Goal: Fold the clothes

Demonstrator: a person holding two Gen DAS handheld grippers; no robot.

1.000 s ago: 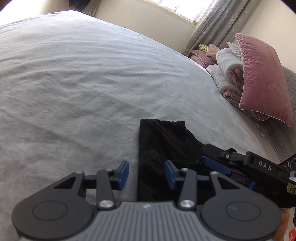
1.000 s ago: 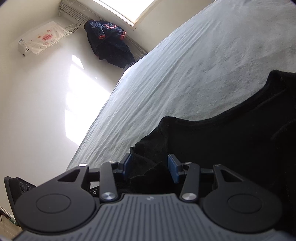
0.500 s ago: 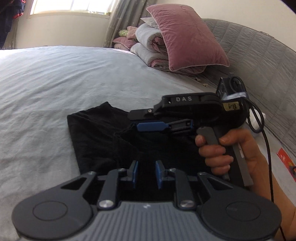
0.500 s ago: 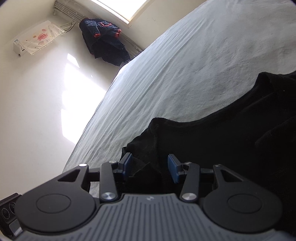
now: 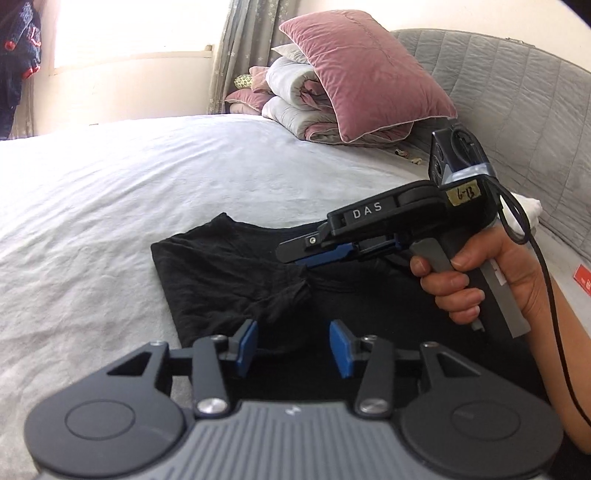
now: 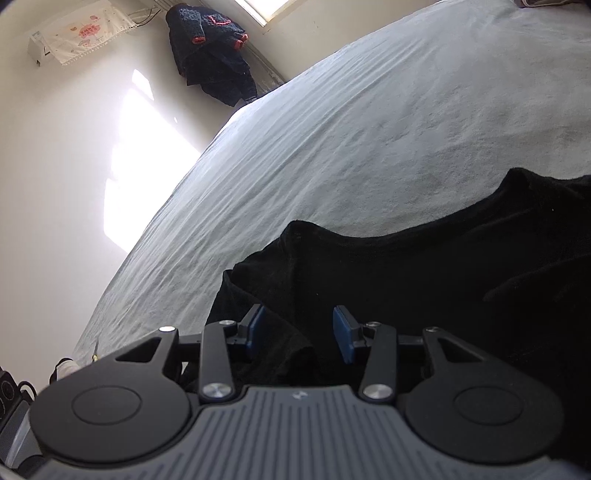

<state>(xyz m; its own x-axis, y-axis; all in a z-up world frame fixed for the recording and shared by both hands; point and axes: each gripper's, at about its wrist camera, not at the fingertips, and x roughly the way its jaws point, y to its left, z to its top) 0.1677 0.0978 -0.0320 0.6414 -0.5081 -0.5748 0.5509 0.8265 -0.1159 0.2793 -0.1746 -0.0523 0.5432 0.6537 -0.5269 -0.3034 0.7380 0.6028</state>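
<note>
A black garment [image 5: 229, 273] lies partly folded on the grey bed sheet [image 5: 110, 177]. It also fills the lower right of the right wrist view [image 6: 424, 280]. My left gripper [image 5: 293, 345] is open, its blue pads over the garment's near part, holding nothing. My right gripper [image 6: 299, 334] is open just above a raised fold of the black cloth. In the left wrist view the right gripper [image 5: 317, 251] shows from the side, held in a hand over the garment's right part.
A pink pillow [image 5: 365, 74] leans on folded quilts [image 5: 299, 110] at the grey padded headboard [image 5: 517, 96]. A dark jacket [image 6: 210, 62] hangs by the window. A white wall unit [image 6: 77, 33] sits high on the wall.
My left gripper swung right to face the headboard, narrowed half a second ago, and has opened wide again. The right gripper stayed open and shifted slightly over the cloth.
</note>
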